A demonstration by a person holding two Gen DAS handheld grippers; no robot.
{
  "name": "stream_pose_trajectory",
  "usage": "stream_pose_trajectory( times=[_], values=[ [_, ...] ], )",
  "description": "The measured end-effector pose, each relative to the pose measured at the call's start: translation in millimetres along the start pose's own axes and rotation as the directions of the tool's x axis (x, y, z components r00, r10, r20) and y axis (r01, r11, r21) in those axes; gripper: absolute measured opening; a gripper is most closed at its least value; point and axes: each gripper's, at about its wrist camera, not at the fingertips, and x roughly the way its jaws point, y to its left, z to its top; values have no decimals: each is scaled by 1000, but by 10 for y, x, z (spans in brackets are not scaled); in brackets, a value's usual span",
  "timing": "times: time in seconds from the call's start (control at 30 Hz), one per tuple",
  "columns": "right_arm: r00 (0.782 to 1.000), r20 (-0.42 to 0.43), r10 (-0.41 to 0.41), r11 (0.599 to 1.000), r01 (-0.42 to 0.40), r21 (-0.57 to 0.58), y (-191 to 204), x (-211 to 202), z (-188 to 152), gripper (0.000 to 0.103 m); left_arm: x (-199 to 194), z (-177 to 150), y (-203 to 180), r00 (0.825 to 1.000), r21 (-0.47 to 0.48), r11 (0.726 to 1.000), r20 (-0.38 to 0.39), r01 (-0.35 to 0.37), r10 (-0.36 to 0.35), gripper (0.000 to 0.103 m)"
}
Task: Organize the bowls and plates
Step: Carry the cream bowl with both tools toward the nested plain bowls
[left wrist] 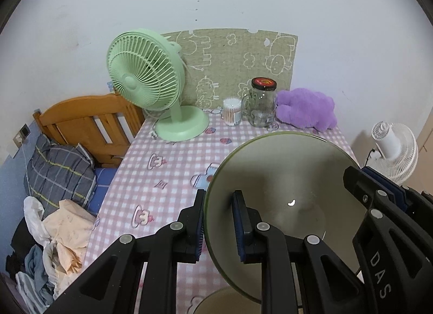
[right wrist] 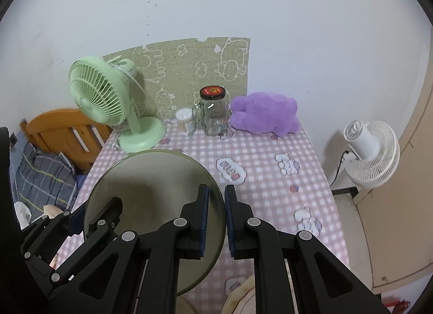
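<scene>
A large olive-green bowl [left wrist: 284, 178] hangs above the pink checked tablecloth [left wrist: 162, 167], held on two sides. My left gripper [left wrist: 219, 194] is shut on its left rim, one finger inside and one outside. My right gripper [right wrist: 216, 189] is shut on the opposite rim of the same bowl [right wrist: 151, 178]. The right gripper's fingers [left wrist: 354, 178] show at the bowl's far side in the left wrist view, and the left gripper's fingers [right wrist: 108, 208] show at its left in the right wrist view. Below the bowl, at the picture's bottom edge, lies part of a beige dish [left wrist: 224, 300].
Along the back of the table stand a green desk fan [left wrist: 151, 81], a cup of cotton swabs [left wrist: 232, 110], a glass jar with a dark lid [left wrist: 261, 102] and a purple plush toy [left wrist: 305, 109]. A white fan [right wrist: 370, 148] stands right of the table, and a bed with a pillow [left wrist: 59, 170] and clothes lies left.
</scene>
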Motion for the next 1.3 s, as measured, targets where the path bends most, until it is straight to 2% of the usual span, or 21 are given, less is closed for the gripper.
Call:
stream_pose_trajectory(
  times=[0.67, 1.3],
  values=[
    [995, -93, -29, 999, 31, 17, 243, -245, -1069, 15, -148, -1021, 270, 997, 36, 998, -64, 48, -46, 17],
    [986, -164, -40, 999, 43, 16, 241, -119, -1385, 15, 0, -1323, 262, 991, 35, 998, -127, 56, -51, 17]
  ],
)
